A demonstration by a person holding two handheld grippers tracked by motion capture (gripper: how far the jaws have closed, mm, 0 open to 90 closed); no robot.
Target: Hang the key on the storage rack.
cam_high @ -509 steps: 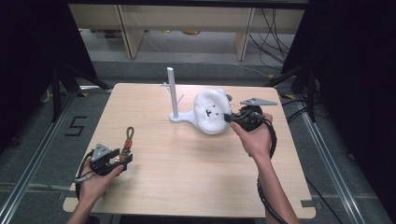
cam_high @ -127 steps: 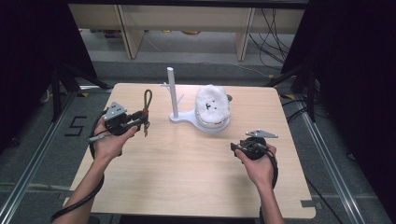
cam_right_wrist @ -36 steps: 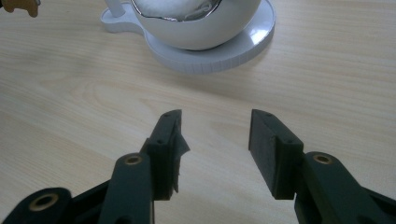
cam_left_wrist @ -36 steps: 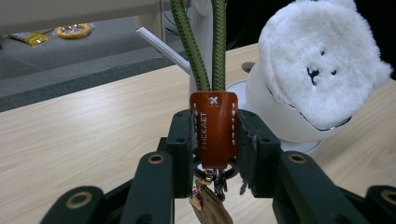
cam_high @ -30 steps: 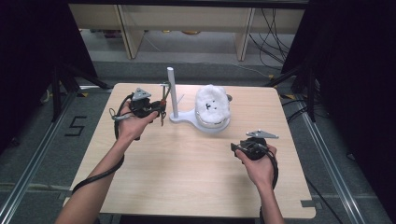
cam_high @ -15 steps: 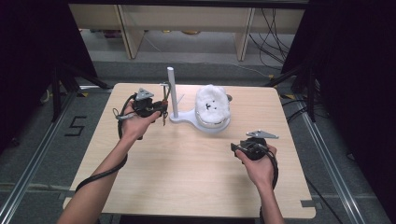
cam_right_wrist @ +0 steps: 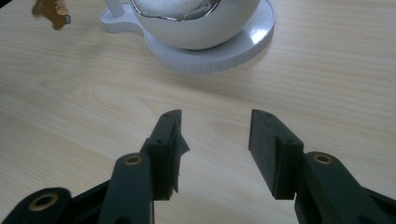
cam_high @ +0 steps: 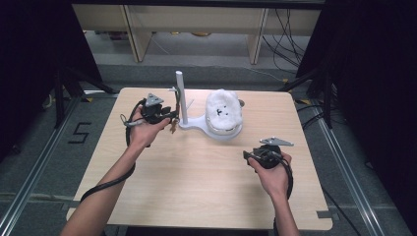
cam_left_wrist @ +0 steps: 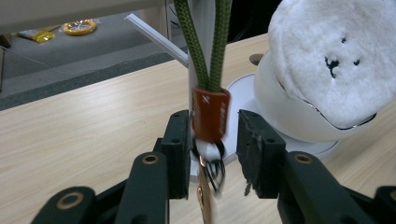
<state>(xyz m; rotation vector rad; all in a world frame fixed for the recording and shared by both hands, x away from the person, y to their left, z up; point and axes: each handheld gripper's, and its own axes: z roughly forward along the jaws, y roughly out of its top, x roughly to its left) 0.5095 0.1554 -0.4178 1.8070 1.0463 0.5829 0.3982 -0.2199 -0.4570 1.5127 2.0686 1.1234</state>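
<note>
A green cord lanyard [cam_left_wrist: 203, 46] with an orange tag [cam_left_wrist: 211, 114] and keys [cam_left_wrist: 208, 186] hangs straight down in front of the white stand's post [cam_high: 180, 96]; its top is out of frame. My left gripper [cam_left_wrist: 214, 140] has just been opening. The tag sits between the jaws, close to the left pad, with a gap on the right. In the high view the left gripper [cam_high: 169, 118] is level beside the post. My right gripper [cam_high: 248, 156] rests low over the table at the right, open and empty [cam_right_wrist: 215, 135].
The stand's round base [cam_right_wrist: 210, 56] carries a white bowl with a fluffy white ball [cam_high: 223, 110] in it. A thin white peg [cam_left_wrist: 149, 35] sticks out of the post. The wooden table [cam_high: 196, 187] has bare room at the front and middle.
Since a few seconds ago my left hand has carried the lanyard rightward to the stand's post. Over the last second both hands stay put.
</note>
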